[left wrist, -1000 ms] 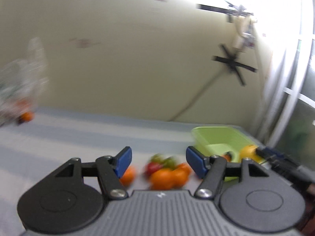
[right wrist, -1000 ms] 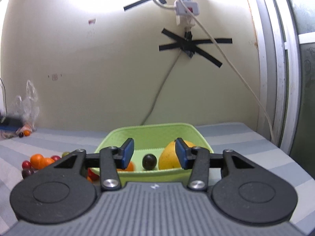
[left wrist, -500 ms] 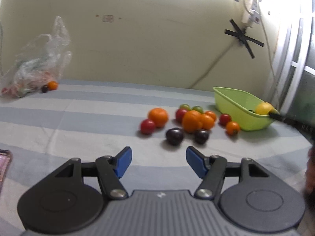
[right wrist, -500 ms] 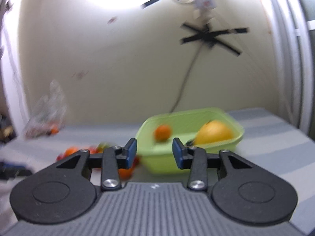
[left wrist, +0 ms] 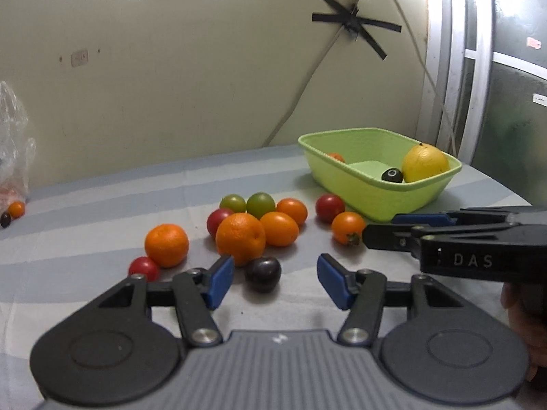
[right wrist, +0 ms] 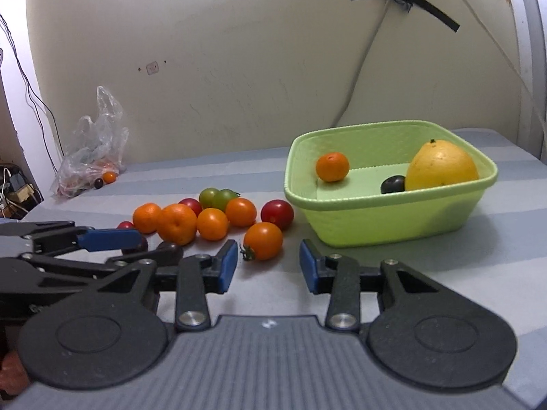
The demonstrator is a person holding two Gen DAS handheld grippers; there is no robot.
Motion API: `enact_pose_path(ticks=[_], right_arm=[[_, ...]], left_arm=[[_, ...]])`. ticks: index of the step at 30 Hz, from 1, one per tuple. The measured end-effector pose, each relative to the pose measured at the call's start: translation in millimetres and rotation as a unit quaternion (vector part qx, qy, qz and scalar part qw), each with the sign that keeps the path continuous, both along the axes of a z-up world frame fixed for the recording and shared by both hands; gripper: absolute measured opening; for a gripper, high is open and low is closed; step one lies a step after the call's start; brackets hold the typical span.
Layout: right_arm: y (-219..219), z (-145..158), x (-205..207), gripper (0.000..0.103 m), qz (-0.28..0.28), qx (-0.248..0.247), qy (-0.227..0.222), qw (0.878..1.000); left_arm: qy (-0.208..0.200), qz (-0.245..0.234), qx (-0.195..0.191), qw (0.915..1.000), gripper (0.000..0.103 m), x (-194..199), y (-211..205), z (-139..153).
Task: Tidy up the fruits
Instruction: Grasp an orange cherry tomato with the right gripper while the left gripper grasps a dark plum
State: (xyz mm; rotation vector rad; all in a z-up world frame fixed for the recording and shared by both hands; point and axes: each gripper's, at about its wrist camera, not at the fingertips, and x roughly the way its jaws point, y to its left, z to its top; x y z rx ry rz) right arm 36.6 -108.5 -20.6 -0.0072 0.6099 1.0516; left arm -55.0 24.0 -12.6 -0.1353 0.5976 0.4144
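Behind parted, just-narrowed, empty left gripper (left wrist: 275, 282) fingers, dark plum (left wrist: 263, 274); bag (right wrist: 89, 157) contents perhaps fruit

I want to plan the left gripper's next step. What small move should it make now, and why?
Probably ease the left gripper forward and down around the dark purple round fruit: it lies on the striped cloth just ahead, between the open blue pads, outside the green plastic basket.

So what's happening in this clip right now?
A person with two handheld grippers is sorting fruit into a green basket. It already holds a yellow citrus, a small orange and a dark plum. The left gripper, jaws just narrowing, frames another dark plum; the right gripper, empty, faces an orange tomato.
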Motion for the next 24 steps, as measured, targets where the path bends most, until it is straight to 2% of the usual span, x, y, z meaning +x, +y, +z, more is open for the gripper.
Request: enact_pose_path(ticks=[4, 9, 10, 11, 13, 18, 21, 24], right_arm=[[8, -4, 7, 0.043, 0.002, -0.003, 0.012, 1.0], [19, -6, 15, 0.043, 0.004, -0.01, 0.023, 1.0], [22, -6, 16, 0.043, 0.004, -0.012, 0.024, 1.0], [25, -6, 16, 0.043, 0.005, -0.015, 0.024, 1.0], [32, -7, 16, 0.033, 0.008, -0.029, 0.021, 0.999], [22, -3, 9, 0.033, 0.022, -0.017, 0.01, 1.0], [9, -1, -4, 0.033, 0.042, -0.014, 0.007, 0.999], [-11, -2, -27, 0.033, 0.069, -0.015, -0.006, 0.997]], left_arm=[[0.012, 0.004, -0.002, 0.9999, 0.04, 2, 6, -10], [0.009, 0.011, -0.024, 0.9996, 0.04, 1, 16, -13], [0.008, 0.015, -0.024, 0.9996, 0.035, 1, 16, -13], [0.006, 0.017, -0.023, 0.9996, 0.031, 0, 16, -13], [0.001, 0.019, -0.02, 0.9996, 0.026, -3, 16, -12], [-0.004, 0.02, -0.037, 0.9991, 0.026, -15, 15, -10], [-0.015, 0.006, -0.061, 0.998, 0.026, -37, 8, -9], [-0.028, -0.008, -0.059, 0.9978, 0.026, -61, -6, -7]])
